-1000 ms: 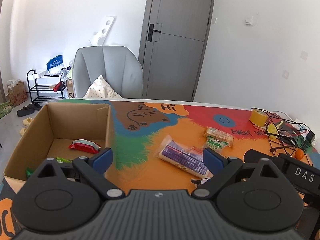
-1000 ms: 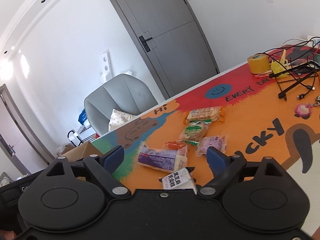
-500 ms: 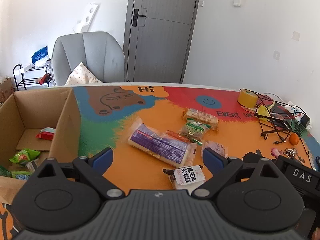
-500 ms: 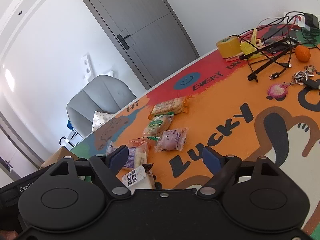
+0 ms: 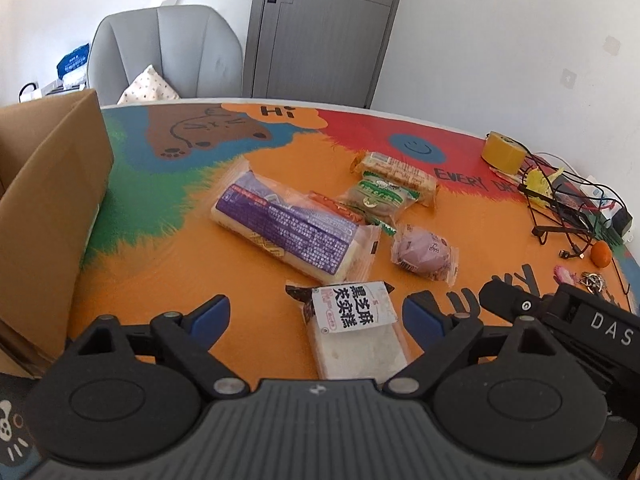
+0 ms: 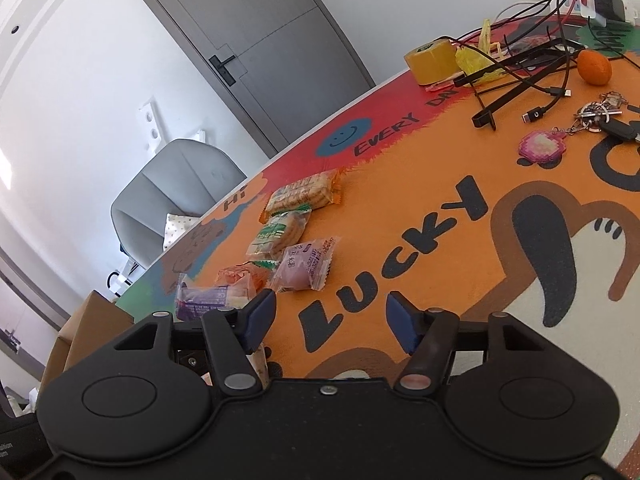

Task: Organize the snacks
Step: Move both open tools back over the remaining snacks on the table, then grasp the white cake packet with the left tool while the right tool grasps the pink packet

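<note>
While my left gripper (image 5: 316, 318) stands wide apart over the orange tablecloth (image 5: 168, 264), the white snack packet (image 5: 354, 330) with bold black characters lies flat between its blue fingers (image 5: 210, 314), untouched. Beyond it sit the long purple-labelled loaf (image 5: 288, 226), a pink bun (image 5: 424, 252) and a biscuit pack (image 5: 396, 172). My right gripper (image 6: 331, 318) is closing its jaws on bare cloth. Only the left view shows the cardboard box (image 5: 48, 208) wall fully; only the right shows the keyring (image 6: 540, 146) up close.
</note>
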Demonstrator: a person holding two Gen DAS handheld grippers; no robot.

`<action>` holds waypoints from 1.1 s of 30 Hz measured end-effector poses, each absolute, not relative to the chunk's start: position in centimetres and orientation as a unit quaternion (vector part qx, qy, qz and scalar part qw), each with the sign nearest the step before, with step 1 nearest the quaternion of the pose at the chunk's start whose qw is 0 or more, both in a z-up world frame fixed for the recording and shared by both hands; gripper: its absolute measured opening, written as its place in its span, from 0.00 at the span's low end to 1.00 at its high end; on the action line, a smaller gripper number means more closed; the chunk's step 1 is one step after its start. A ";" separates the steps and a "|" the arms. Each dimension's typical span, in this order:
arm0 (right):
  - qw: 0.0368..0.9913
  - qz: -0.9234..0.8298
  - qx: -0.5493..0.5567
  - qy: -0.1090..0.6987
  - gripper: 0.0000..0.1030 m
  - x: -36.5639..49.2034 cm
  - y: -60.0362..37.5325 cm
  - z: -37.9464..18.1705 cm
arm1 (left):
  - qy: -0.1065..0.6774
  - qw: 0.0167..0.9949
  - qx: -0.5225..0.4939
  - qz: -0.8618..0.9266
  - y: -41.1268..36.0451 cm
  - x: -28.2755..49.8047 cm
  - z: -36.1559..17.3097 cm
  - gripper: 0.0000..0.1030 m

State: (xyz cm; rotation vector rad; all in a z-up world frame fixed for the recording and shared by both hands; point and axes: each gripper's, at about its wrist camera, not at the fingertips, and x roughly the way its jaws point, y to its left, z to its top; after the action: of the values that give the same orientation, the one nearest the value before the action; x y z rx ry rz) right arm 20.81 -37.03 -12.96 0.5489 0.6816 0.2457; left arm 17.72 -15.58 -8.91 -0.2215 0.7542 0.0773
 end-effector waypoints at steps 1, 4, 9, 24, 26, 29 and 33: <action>0.899 0.118 0.264 0.330 0.60 20.8 -37.0 -13.0 | 0.368 0.923 -0.109 0.037 -15.6 17.7 -9.1 0.90; 0.901 0.119 0.264 0.324 0.61 20.6 -36.9 -13.1 | 0.369 0.924 -0.096 0.030 -16.3 17.8 -9.5 0.86; 0.899 0.118 0.271 0.323 0.61 20.7 -37.1 -13.3 | 0.384 0.920 -0.075 0.020 -17.2 18.0 -10.1 0.49; 0.894 0.128 0.279 0.327 0.61 22.5 -35.9 -13.4 | 0.357 0.928 -0.095 0.042 -14.4 18.3 -7.5 0.43; 0.894 0.130 0.277 0.327 0.61 22.8 -35.6 -13.3 | 0.350 0.931 -0.098 0.043 -14.0 18.4 -7.1 0.43; 0.895 0.128 0.272 0.329 0.63 23.5 -35.1 -13.1 | 0.343 0.932 -0.105 0.047 -13.2 18.9 -6.6 0.43; 0.895 0.130 0.269 0.331 0.66 24.4 -34.3 -12.7 | 0.340 0.932 -0.117 0.049 -12.1 19.5 -6.0 0.43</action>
State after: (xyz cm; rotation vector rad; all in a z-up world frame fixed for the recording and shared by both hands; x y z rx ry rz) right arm 24.43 -34.34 -12.70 0.5581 0.6857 0.2697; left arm 19.53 -12.07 -6.02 -0.2402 0.6948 0.1006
